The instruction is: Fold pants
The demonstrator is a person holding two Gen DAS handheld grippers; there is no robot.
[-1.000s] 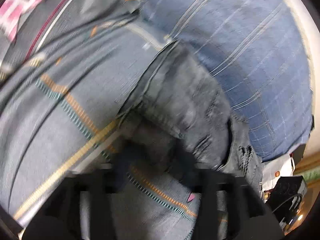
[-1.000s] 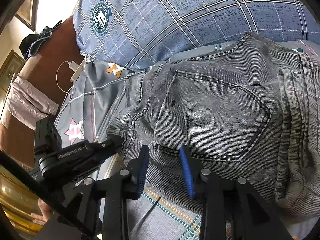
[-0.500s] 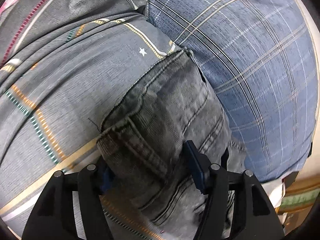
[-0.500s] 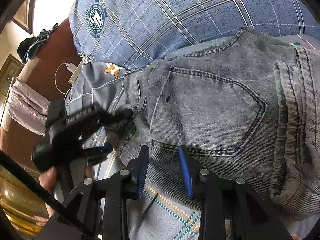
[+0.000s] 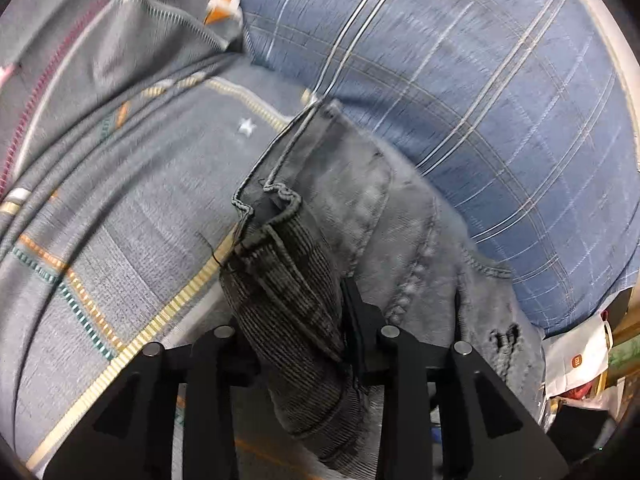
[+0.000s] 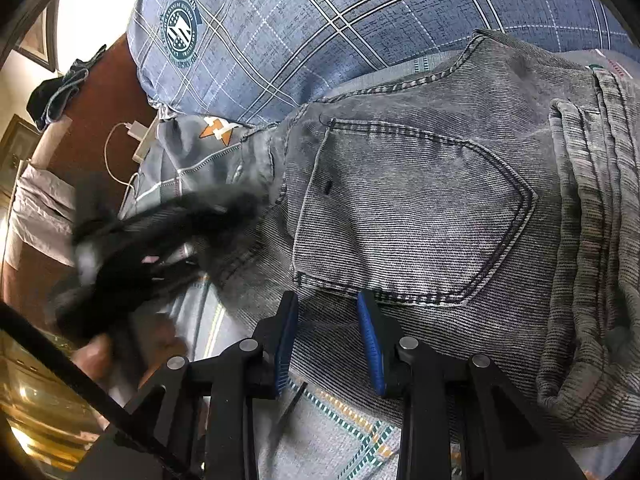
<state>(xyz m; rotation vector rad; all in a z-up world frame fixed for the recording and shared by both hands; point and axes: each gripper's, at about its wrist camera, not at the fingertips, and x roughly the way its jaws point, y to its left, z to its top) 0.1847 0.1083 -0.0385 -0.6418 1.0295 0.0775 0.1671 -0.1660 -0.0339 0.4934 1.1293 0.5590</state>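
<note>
Grey washed jeans [image 6: 420, 216] lie folded on a grey patterned bedsheet [image 5: 120, 220], back pocket up, next to a blue plaid pillow [image 6: 320, 20]. My left gripper [image 5: 296, 332] is shut on a bunched fold of the jeans [image 5: 288, 288] and holds it raised off the sheet. In the right wrist view the left gripper [image 6: 168, 232] shows blurred at the jeans' left edge. My right gripper [image 6: 328, 336] is open, its blue pads just below the pocket's lower seam, above the denim.
The blue plaid pillow [image 5: 480, 100] borders the jeans on the far side. A brown headboard [image 6: 104, 92] with a white charger and cable [image 6: 136, 132] stands at the left. Bags and clutter [image 5: 576, 364] lie past the bed's edge.
My left gripper has closed on the jeans' fold and lifted it; the fold now stands higher between the fingers. My right gripper has hardly moved.
</note>
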